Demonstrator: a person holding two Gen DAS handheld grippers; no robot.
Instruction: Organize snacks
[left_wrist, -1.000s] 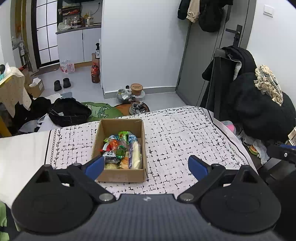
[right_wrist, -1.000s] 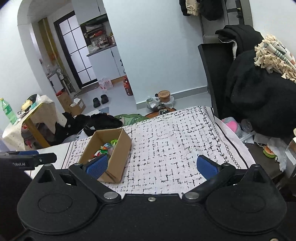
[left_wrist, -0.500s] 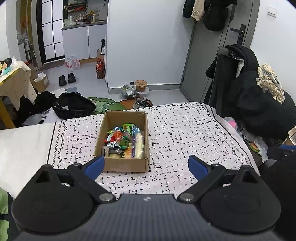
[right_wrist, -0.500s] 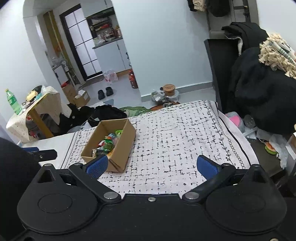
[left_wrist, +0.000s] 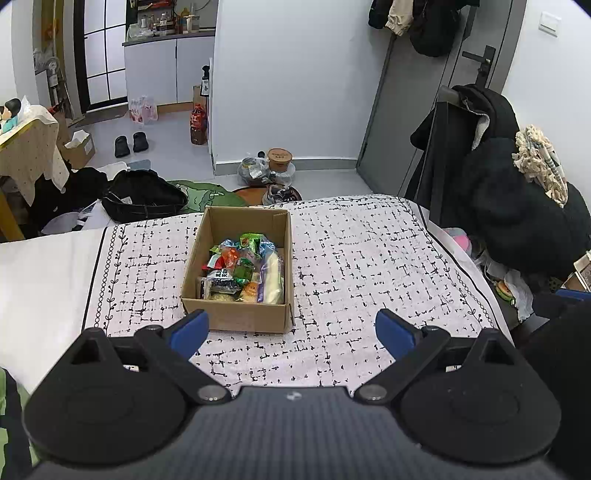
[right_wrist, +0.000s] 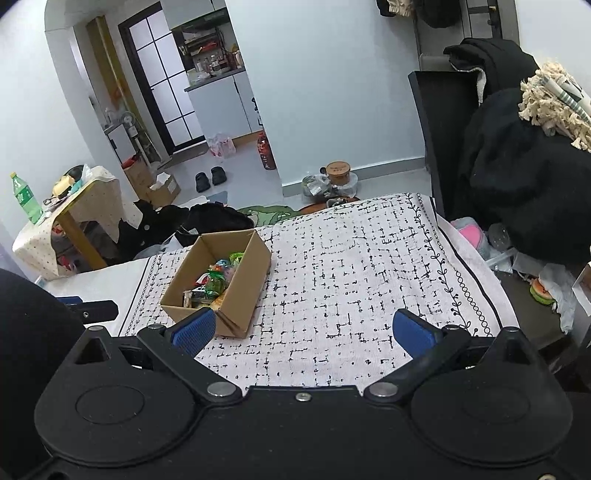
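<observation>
An open cardboard box (left_wrist: 236, 315) stands on a black-and-white patterned tablecloth (left_wrist: 354, 266). Several wrapped snacks (left_wrist: 243, 269) lie inside it, among them a long pale packet along the right wall. My left gripper (left_wrist: 291, 328) hangs open just in front of the box, nothing between its blue pads. In the right wrist view the same box (right_wrist: 240, 291) sits left of centre with snacks (right_wrist: 214, 277) showing. My right gripper (right_wrist: 303, 328) is open and empty over the bare cloth (right_wrist: 351, 280), to the right of the box.
A chair piled with black coats (left_wrist: 517, 210) stands off the table's right edge. Beyond the far edge, bags, shoes and a round tub (left_wrist: 279, 157) lie on the floor. A small covered table with a green bottle (right_wrist: 26, 199) is at far left.
Both grippers have risen and tilted down, so the box and cloth sit higher in each view and more of the box's inside shows. Both stay open.
</observation>
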